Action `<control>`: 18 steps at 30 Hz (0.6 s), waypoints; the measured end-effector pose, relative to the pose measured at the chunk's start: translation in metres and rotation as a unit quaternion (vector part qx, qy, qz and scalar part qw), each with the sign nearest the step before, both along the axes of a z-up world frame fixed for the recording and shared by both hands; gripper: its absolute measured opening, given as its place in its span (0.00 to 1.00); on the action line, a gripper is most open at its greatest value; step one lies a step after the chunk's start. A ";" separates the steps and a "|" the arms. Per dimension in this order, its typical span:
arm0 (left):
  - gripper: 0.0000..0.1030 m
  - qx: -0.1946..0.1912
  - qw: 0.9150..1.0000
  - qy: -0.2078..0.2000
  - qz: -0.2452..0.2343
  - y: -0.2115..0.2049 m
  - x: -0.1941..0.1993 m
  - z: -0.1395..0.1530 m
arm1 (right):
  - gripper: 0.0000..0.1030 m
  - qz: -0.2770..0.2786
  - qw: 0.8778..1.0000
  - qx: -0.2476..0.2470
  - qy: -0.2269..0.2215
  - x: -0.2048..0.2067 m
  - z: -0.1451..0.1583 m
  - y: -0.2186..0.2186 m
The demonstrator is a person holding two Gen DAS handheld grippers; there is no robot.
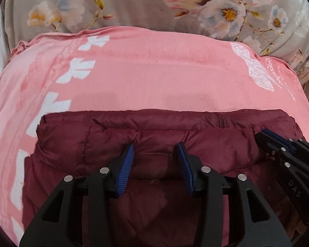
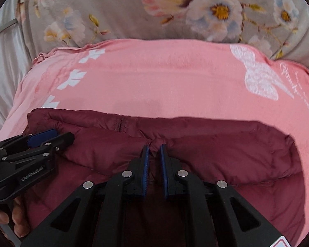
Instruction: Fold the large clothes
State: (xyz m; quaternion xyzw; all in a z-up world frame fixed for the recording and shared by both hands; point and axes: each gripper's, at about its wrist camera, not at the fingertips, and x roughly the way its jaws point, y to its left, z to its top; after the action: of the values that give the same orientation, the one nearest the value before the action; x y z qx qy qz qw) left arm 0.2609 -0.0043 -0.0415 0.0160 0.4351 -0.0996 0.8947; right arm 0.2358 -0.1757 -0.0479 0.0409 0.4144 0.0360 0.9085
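Note:
A maroon puffer jacket (image 1: 154, 140) lies folded on a pink blanket (image 1: 146, 76), its zipper near the far edge. My left gripper (image 1: 155, 147) is open, its blue pads resting on the folded top layer with padded fabric between them. My right gripper (image 2: 154, 149) is nearly shut, pinching a small fold of the jacket (image 2: 216, 148) between its blue pads. The right gripper also shows at the right edge of the left wrist view (image 1: 278, 142). The left gripper shows at the left of the right wrist view (image 2: 49, 139), with a hand below it.
The pink blanket (image 2: 164, 78) with white bow prints covers the bed. A grey floral quilt (image 1: 134, 2) lies beyond it. White sheet shows at the far left (image 2: 6, 47).

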 end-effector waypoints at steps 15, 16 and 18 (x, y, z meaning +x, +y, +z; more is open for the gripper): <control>0.42 0.013 1.000 -0.018 0.012 -0.006 0.000 -0.024 | 0.05 -0.007 0.999 0.041 0.014 0.007 -0.028 -0.009; 0.42 0.013 1.000 -0.019 0.013 -0.006 0.000 -0.024 | 0.05 -0.007 0.999 0.042 0.014 0.008 -0.029 -0.009; 0.42 0.016 1.000 -0.022 0.013 -0.007 0.000 -0.025 | 0.05 -0.006 0.999 0.045 0.014 0.008 -0.030 -0.010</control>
State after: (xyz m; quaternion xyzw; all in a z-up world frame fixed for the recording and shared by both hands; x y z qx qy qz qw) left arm 0.2607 -0.0114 -0.0665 0.0269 0.4172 -0.0802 0.9049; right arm 0.2435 -0.1857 -0.0776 0.0846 0.4245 0.0481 0.9002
